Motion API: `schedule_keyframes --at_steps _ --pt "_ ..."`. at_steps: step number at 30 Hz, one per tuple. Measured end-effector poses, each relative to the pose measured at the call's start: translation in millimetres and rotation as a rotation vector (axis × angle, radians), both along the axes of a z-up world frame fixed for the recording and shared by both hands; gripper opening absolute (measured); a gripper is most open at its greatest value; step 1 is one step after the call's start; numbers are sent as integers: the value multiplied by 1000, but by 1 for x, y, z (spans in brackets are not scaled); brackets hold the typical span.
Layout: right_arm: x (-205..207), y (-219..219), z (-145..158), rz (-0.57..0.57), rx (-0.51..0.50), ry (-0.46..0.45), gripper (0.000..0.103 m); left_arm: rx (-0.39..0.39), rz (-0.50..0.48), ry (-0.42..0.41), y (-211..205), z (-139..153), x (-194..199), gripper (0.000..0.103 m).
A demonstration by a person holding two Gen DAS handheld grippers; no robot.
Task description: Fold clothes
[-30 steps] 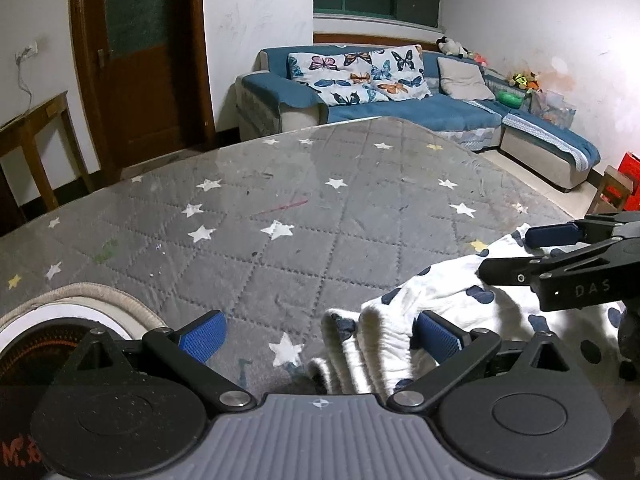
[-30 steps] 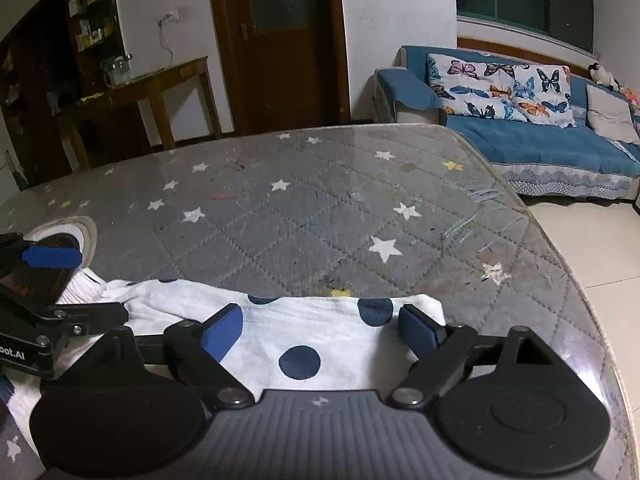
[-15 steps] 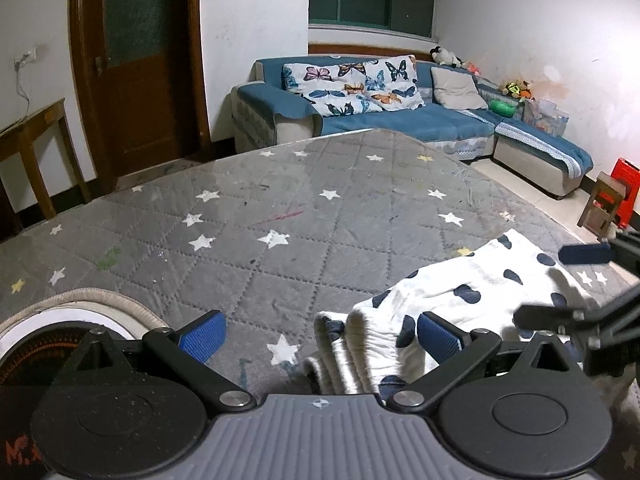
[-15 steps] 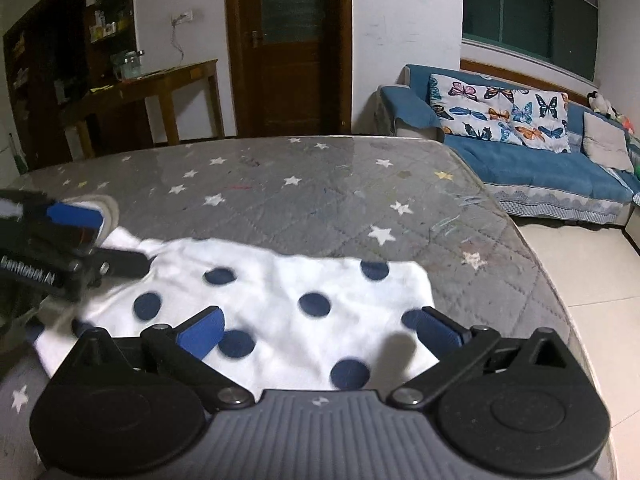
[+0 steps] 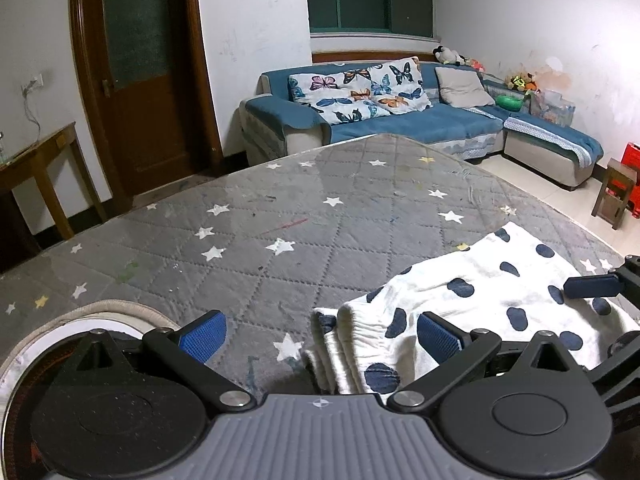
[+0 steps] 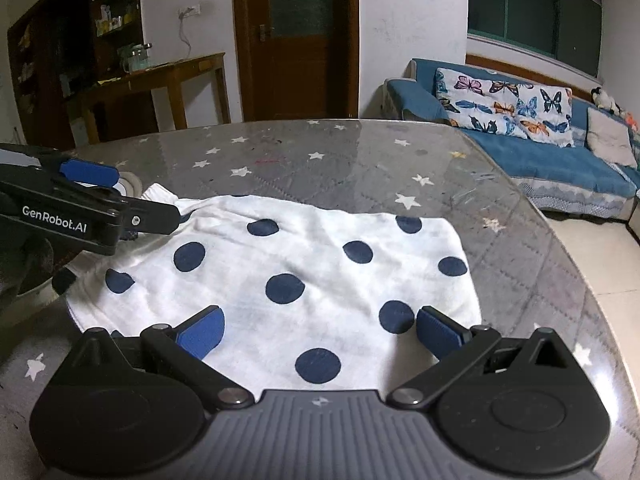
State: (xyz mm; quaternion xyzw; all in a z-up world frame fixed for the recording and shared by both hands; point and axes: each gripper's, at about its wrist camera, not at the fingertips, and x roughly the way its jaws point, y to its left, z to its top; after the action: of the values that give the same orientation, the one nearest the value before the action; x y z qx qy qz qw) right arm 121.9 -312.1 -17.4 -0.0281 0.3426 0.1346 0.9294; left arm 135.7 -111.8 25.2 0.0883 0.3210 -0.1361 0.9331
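Note:
A white garment with navy dots [image 6: 320, 248] lies spread flat on the grey star-patterned table [image 6: 360, 160]. My right gripper [image 6: 320, 334] is open just above its near edge, and the cloth shows between the blue pads [image 6: 202, 332] without being pinched. In the left wrist view the garment [image 5: 480, 280] reaches in from the right, its layered edge lying between the wide-apart fingers of my open left gripper [image 5: 320, 338]. The right gripper [image 5: 592, 286] shows at that view's right edge. From the right wrist camera, the left gripper [image 6: 132, 200] sits at the garment's far left corner.
A round white-rimmed object [image 5: 100, 312] sits on the table by my left gripper. The table's edge [image 6: 560, 240] drops to tiled floor on the right. A blue sofa [image 5: 400, 124], a wooden door [image 5: 136, 80], a side table [image 5: 36, 152] and a small stool [image 5: 616, 188] stand beyond.
My right gripper has drawn back toward the table's near right side and its jaws have widened. The garment, bunched a second ago, now lies spread out flat. The left gripper barely moved.

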Motion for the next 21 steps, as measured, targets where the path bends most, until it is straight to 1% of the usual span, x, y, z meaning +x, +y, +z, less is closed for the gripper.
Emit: schedule_keyframes --at_steps 5,8,21 --pt "-1 -1 -8 -9 20 13 103 3 13 6 0 -1 -1 103" --pt "-3 -1 -11 -12 23 4 103 11 17 12 -1 -3 -2 103" --pt "-4 6 -13 -15 -14 -7 103 27 29 28 -1 -9 -7 103"
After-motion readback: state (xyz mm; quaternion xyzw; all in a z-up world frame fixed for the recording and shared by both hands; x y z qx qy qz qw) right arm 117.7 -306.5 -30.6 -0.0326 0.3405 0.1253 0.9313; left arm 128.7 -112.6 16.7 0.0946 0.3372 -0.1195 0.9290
